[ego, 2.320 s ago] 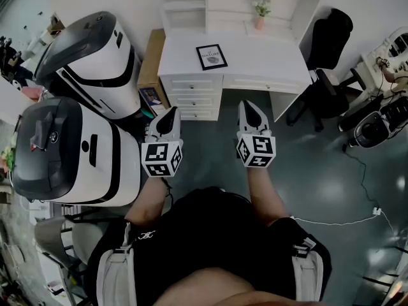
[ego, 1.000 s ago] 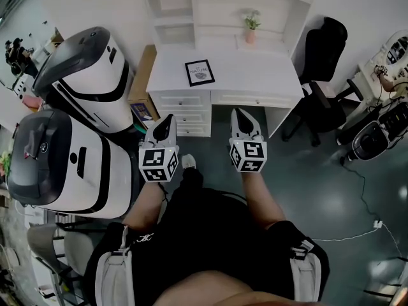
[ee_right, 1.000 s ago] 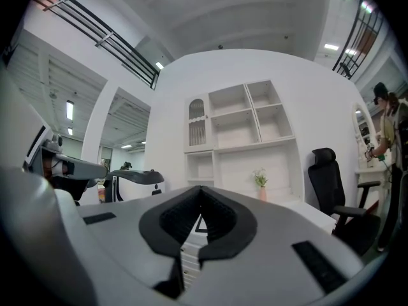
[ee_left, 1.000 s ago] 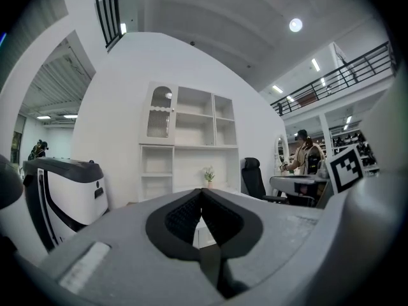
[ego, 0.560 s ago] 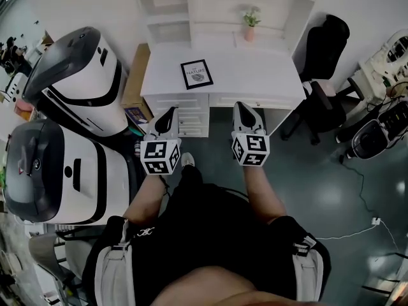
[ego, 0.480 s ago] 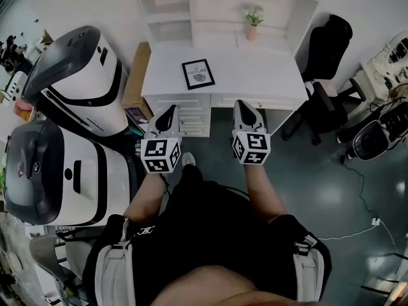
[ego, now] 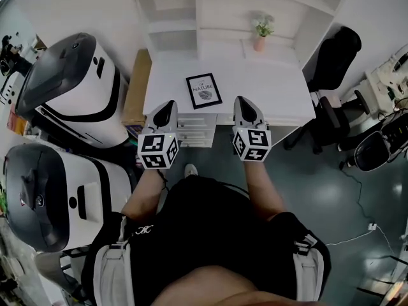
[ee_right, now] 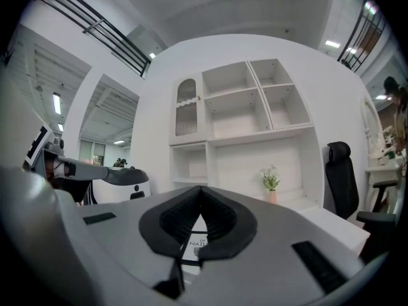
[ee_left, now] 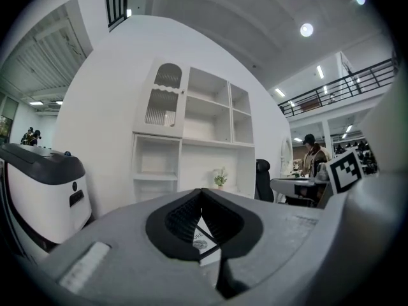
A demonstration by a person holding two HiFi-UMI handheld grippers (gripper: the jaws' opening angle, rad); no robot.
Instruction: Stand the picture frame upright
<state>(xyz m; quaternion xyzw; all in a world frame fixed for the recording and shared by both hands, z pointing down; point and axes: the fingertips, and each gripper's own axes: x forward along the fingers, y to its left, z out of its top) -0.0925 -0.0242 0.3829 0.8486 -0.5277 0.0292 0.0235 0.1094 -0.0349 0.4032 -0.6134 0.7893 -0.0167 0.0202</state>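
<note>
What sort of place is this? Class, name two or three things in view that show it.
Probably a staged study corner inside a larger workshop or lab. A white desk stands with a shelf unit behind it and a black office chair beside it. Bulky white-and-grey machines stand on the floor to the left.

White desk [ego: 271, 89] under a wall of shelves, with a frame [ego: 204, 90] lying flat near its front edge, left of the middle, and a potted plant [ego: 261, 33] upright by the back edge, right of the middle, well apart.
</note>
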